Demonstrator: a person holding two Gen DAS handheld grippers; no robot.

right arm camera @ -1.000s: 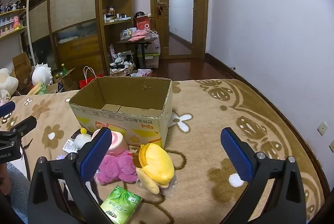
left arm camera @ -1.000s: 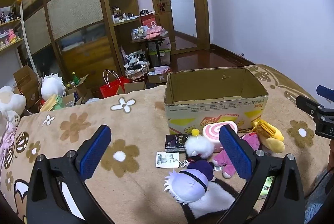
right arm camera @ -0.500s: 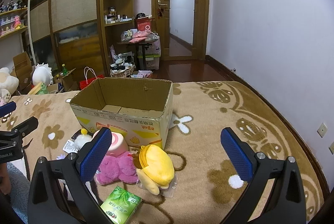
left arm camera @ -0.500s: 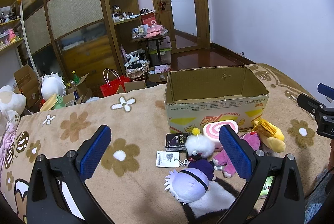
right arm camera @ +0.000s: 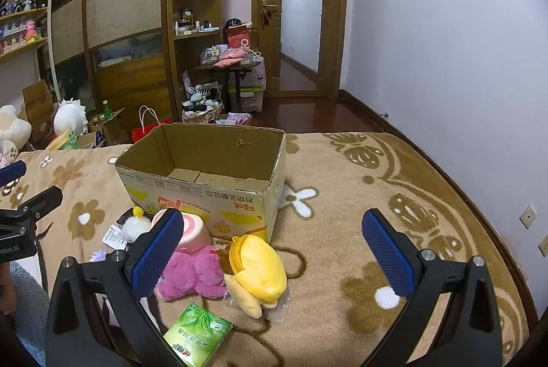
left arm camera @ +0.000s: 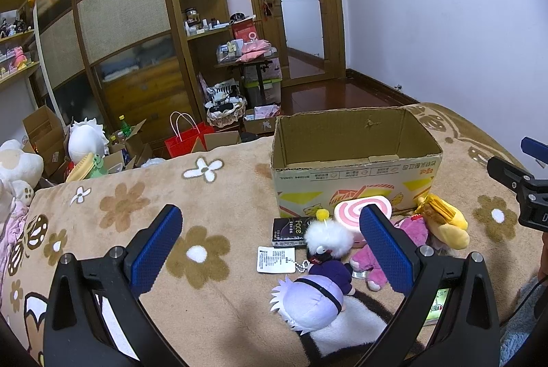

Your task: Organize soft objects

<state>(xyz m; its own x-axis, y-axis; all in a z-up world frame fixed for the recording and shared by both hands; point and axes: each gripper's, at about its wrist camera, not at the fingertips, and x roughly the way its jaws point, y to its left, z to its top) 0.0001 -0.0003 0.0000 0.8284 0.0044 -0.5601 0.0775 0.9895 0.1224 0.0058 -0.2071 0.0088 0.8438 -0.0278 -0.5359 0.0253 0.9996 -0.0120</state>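
While both grippers hang wide open and empty, the yellow plush [right arm camera: 257, 267] lies on the bed before the box [right arm camera: 205, 195], just inside your right gripper [right arm camera: 274, 250] jaws' left side; the left gripper [left arm camera: 270, 243] sits farther off.

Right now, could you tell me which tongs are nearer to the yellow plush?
Right. The right tongs hover just over the yellow plush; the left tongs sit farther off, beyond the pink plush.

Dim warm indoor light, soft shadows, sharp focus, strong fisheye bending, dark corner vignette
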